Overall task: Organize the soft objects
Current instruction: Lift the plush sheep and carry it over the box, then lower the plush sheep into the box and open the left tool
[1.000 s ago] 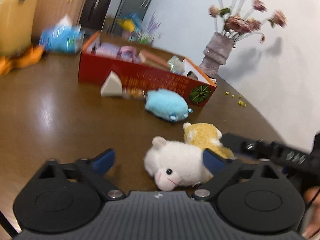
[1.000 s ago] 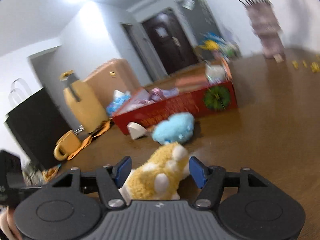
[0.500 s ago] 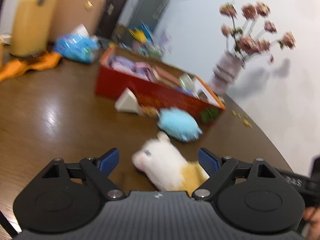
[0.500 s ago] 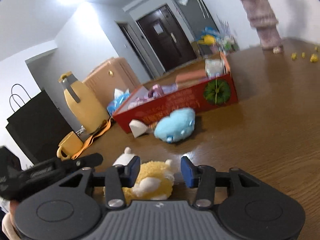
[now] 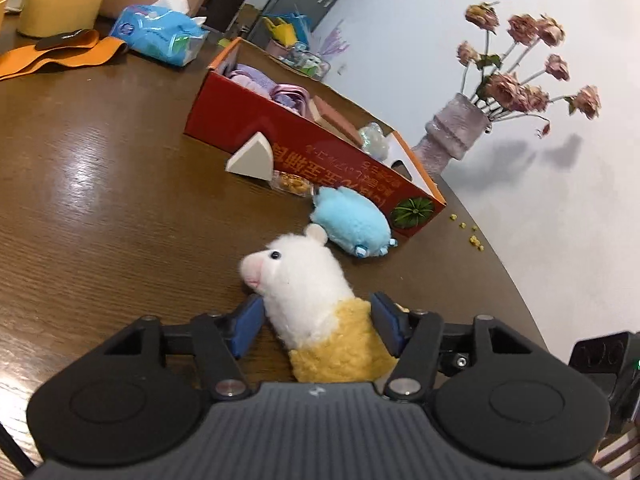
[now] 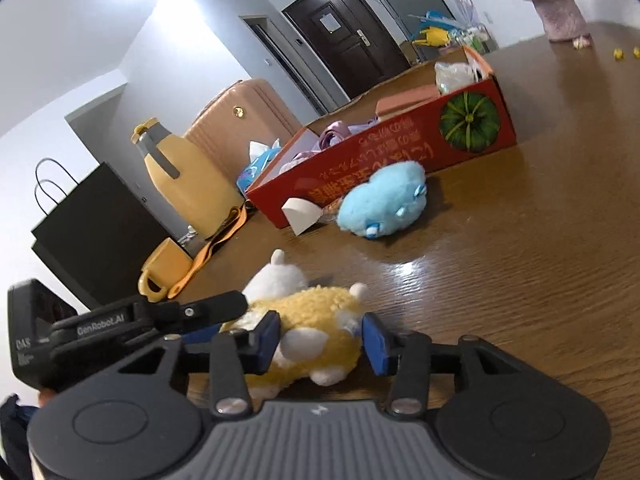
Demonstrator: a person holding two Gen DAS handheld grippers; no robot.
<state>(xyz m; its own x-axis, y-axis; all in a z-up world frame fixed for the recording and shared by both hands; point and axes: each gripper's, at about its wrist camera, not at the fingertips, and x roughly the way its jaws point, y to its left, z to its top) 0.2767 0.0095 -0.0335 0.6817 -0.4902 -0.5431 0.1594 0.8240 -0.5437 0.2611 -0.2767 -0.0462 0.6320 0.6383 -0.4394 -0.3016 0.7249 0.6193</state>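
The left gripper [image 5: 316,316], seen from its own wrist camera, had its blue pads against the flanks of the white plush alpaca [image 5: 300,280], clamped low on the body where it met the yellow plush toy [image 5: 344,356] pressed in behind it, so the white head stood up and forward over the brown wooden table [image 5: 100,200]. I judged the low, snug grip was meant to lift the toy toward the long red cardboard box [image 5: 320,156], which already held soft purple and pink things and was probably where the toys belonged. The fluffy blue plush toy [image 5: 352,222] lay just beside the box's front wall, near a white wedge-shaped sponge [image 5: 252,160]. A second earlier the jaws were wide with the white toy lying flat on its side between them; they had just been closing, and the toy now stood propped up in their hold. From the right wrist camera, the right gripper [image 6: 320,340] straddled the yellow toy's rump, pads touching the fur on both sides, gripping it low on the table, while the left gripper's black finger crossed in from the left to the white toy touching it. Its jaws had likewise just been closing; a second before, they stood clear of the yellow fur.
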